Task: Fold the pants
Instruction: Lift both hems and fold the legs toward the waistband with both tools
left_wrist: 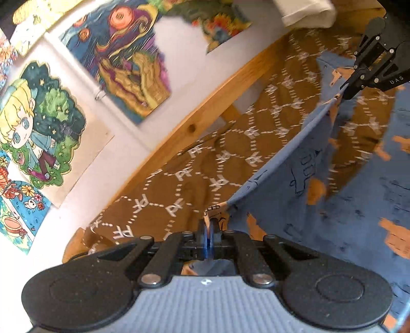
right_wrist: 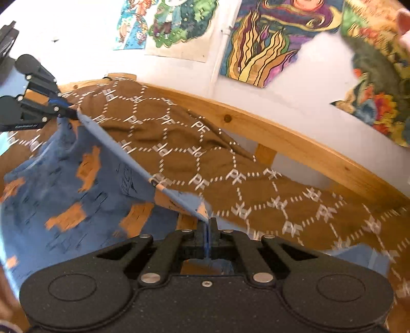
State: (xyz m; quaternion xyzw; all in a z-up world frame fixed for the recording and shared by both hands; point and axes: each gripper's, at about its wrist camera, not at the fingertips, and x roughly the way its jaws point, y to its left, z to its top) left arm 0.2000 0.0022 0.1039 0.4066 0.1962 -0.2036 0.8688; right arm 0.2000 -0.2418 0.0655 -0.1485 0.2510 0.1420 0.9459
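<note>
Gripped between the closed jaws of the left gripper (left_wrist: 209, 230), in the left wrist view, was one corner of the pants (left_wrist: 346, 199), a blue garment printed with orange shapes and dark line drawings. A single taut edge of the cloth was seen stretched from that corner up to the right gripper (left_wrist: 344, 93), whose jaws were likewise pinched shut on the far corner; the letters "DAS" could be read on its black body. The rest of the pants was draped down onto one brown bedspread (left_wrist: 200, 164), patterned with white dashed hexagons and repeated "PF" marks. One wooden bed rail (left_wrist: 205, 112) was seen along the bedspread's far edge, against the wall (left_wrist: 184, 51), and open bedspread lay between the rail and the raised cloth. Several drawings (left_wrist: 38, 128) were pinned to the wall, though the blur made an exact count uncertain. One white folded cloth (left_wrist: 305, 12) was visible at the top.

In the right wrist view, the right gripper (right_wrist: 208, 225) was shown clamped on a corner of the pants (right_wrist: 77, 184), and the left gripper (right_wrist: 73, 112) was held at the far end of the same stretched edge. Small writing on its side was too blurred to be read. The bedspread (right_wrist: 205, 148), the rail (right_wrist: 282, 138) and the pinned drawings (right_wrist: 269, 43) were seen beyond.
</note>
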